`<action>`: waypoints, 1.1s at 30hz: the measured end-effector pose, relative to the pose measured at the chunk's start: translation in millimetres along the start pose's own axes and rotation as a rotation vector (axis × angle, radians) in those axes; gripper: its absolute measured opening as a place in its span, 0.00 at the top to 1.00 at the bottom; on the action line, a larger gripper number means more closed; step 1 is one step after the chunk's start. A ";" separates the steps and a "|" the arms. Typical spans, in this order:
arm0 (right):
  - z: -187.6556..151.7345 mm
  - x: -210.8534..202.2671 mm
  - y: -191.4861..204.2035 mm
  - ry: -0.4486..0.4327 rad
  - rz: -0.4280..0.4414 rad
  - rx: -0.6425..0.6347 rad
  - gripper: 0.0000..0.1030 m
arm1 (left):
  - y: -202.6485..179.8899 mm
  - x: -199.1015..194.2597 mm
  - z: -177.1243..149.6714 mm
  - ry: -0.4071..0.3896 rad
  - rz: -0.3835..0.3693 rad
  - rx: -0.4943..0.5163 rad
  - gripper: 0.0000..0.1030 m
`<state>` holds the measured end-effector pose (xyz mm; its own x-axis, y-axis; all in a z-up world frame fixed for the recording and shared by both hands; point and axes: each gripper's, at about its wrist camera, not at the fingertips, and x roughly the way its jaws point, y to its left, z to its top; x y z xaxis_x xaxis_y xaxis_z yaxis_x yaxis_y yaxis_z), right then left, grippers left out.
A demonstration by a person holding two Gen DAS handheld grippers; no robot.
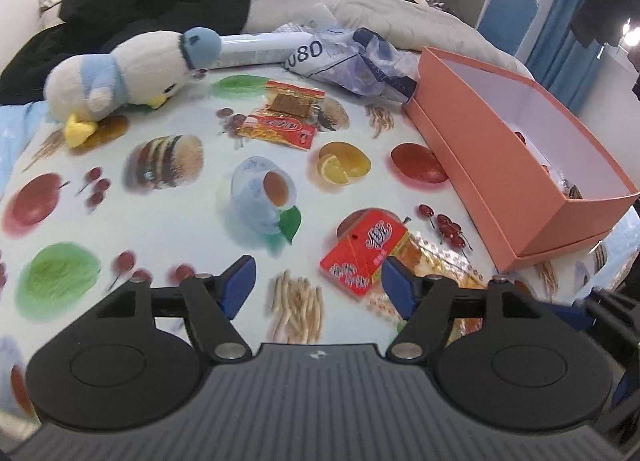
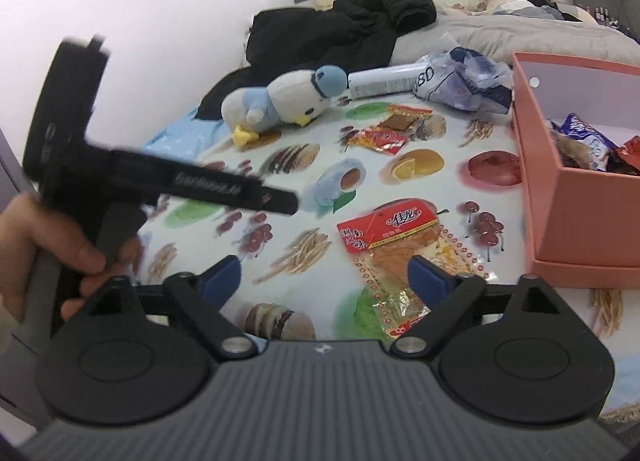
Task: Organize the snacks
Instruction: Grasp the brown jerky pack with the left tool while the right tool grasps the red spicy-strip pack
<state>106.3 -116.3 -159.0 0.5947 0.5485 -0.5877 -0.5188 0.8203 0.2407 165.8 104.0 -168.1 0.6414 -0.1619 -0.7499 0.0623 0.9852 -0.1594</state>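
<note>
A plush bird (image 1: 132, 73) lies at the worktop's (image 1: 192, 229) far left corner. The left claw (image 1: 318, 285) hangs wide and empty over the near edge. Two small snack packets (image 1: 286, 115) sit toward the far edge; a red-topped packet (image 2: 394, 249) lies near the near edge, under the wide, empty right claw (image 2: 326, 279). The orange box (image 2: 580, 197) of snacks stands along the right edge.

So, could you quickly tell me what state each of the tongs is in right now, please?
Left tongs: open, holding nothing, above the red snack packet.
Right tongs: open, holding nothing, over the same packet.
</note>
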 end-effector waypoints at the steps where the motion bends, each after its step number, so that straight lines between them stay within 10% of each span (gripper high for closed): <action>1: -0.7 5.8 0.6 0.009 -0.002 -0.011 0.10 | 0.9 7.8 3.8 0.004 -0.003 0.005 0.27; 33: -0.8 87.9 -56.1 0.188 -0.116 -0.053 0.17 | 38.2 246.2 166.4 0.060 0.061 0.169 0.14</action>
<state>187.2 -114.3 -224.8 0.5299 0.4072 -0.7439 -0.4879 0.8638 0.1253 453.3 111.0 -252.0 0.6016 -0.0996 -0.7926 0.1556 0.9878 -0.0060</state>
